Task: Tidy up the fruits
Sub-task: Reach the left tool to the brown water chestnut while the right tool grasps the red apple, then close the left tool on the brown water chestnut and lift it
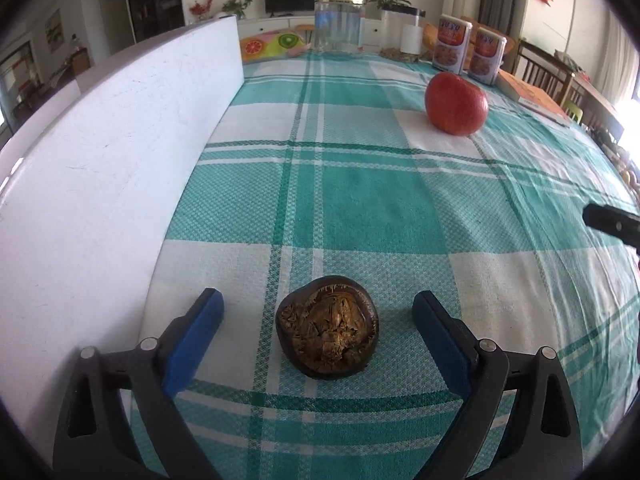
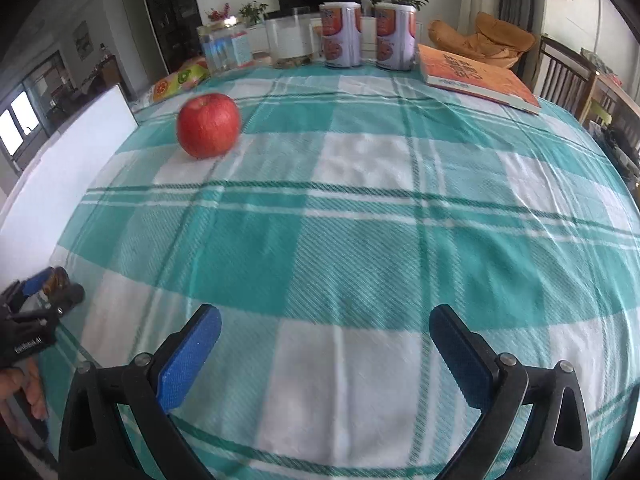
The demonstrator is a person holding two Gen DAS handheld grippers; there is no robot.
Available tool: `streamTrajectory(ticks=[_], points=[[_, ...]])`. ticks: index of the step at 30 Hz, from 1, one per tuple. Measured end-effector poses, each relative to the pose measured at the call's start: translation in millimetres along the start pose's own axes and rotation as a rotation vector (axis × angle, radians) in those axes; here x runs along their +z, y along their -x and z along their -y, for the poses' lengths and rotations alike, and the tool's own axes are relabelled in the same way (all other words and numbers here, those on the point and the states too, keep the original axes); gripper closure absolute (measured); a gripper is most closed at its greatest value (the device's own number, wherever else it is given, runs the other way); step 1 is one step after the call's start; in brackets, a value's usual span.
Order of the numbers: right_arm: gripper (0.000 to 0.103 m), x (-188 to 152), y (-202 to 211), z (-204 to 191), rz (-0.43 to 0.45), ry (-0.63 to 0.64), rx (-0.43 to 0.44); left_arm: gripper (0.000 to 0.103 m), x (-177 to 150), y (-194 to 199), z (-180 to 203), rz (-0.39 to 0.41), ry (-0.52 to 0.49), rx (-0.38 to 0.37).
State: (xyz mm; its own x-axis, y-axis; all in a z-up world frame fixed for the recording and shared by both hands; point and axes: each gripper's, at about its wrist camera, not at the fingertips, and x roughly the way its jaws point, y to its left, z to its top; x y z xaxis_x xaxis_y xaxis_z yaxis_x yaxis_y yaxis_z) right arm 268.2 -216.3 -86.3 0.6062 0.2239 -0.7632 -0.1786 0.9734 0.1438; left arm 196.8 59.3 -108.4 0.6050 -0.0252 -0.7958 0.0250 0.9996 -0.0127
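Observation:
A dark brown, shrivelled fruit point(image 1: 327, 327) lies on the teal plaid tablecloth between the open fingers of my left gripper point(image 1: 318, 312); neither blue pad touches it. A red apple point(image 1: 456, 103) sits farther off to the right; it also shows in the right wrist view point(image 2: 209, 125), far left. My right gripper point(image 2: 325, 334) is open and empty above the cloth. A tall white box wall point(image 1: 100, 168) stands along the left. In the right wrist view the left gripper point(image 2: 50, 286) shows at the far left edge around the brown fruit.
At the table's far edge stand a glass jar point(image 1: 339, 22), two printed cans point(image 2: 342, 34), a clear container point(image 2: 292, 42) and an orange book point(image 2: 478, 76). A fruit-print packet point(image 1: 272, 44) lies behind the box. Chairs point(image 2: 568, 76) stand to the right.

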Motion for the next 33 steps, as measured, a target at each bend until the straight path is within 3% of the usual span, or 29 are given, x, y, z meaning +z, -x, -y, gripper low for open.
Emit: streamTrajectory(ticks=[4,9,10,11,14,18,19,21,23,25,29,33], points=[[0.0,68,-50,-51,0.008,0.072,0.067,0.007,0,1,-1,0.0,0.0,0.0],[0.001,107,-118,-80,-0.093,0.072,-0.01,0.007,0,1,-1,0.0,0.0,0.0],[0.007,109,-123,-78,-0.099,0.051,-0.013,0.007,0,1,-1,0.0,0.0,0.0],[0.035,111,-124,-75,-0.097,0.025,-0.008,0.007,0,1,-1,0.0,0.0,0.0],[0.035,102,-114,-69,-0.103,-0.042,0.034,0.007,0,2,-5,0.006,0.016,-0.036],[0.035,66,-74,-65,-0.14,-0.046,0.18,0.007,-4,14,-34,0.052,0.131,-0.242],[0.035,56,-63,-64,-0.144,-0.038,0.204,0.008,-4,14,-34,0.046,0.124,-0.251],[0.035,37,-43,-62,-0.149,-0.017,0.225,0.012,-4,15,-23,0.026,0.051,-0.187],[0.035,21,-29,-57,-0.159,-0.019,0.238,0.036,-6,16,-7,0.018,-0.037,-0.102],[0.035,11,-21,-55,-0.175,-0.024,0.248,0.057,-8,18,2,0.024,-0.08,-0.068],[0.035,3,-3,-71,-0.191,0.039,0.247,0.058,-6,37,-2,0.01,0.005,-0.131],[0.035,24,28,-120,-0.156,0.1,0.361,0.058,5,108,-26,0.057,0.13,-0.297]])
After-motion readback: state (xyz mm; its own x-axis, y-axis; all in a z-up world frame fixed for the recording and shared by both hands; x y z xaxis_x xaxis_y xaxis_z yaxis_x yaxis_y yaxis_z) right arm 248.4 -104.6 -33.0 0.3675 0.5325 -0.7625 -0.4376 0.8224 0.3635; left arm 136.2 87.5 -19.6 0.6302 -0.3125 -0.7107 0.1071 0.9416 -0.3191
